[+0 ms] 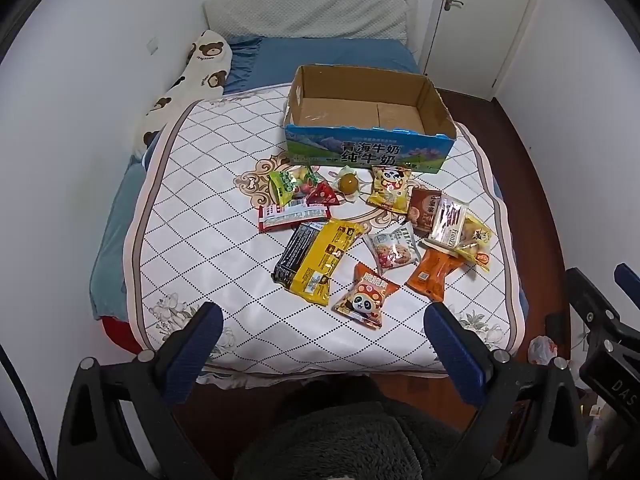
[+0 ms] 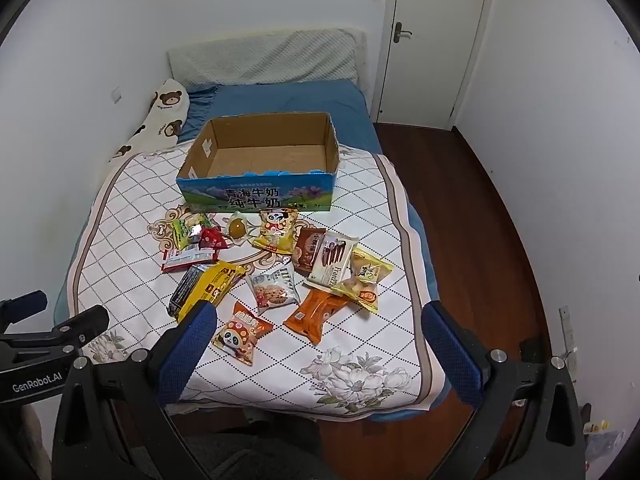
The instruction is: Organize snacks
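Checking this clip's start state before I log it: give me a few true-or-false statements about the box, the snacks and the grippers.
1. The cardboard box holds no snacks. True.
2. The left gripper grips a packet. False: its jaws are open and hold nothing.
3. The orange packet lies on the quilt in front of the box. True.
4. The right gripper is shut. False: it is open, above the bed's near edge.
5. The door stands open. False: it is shut.
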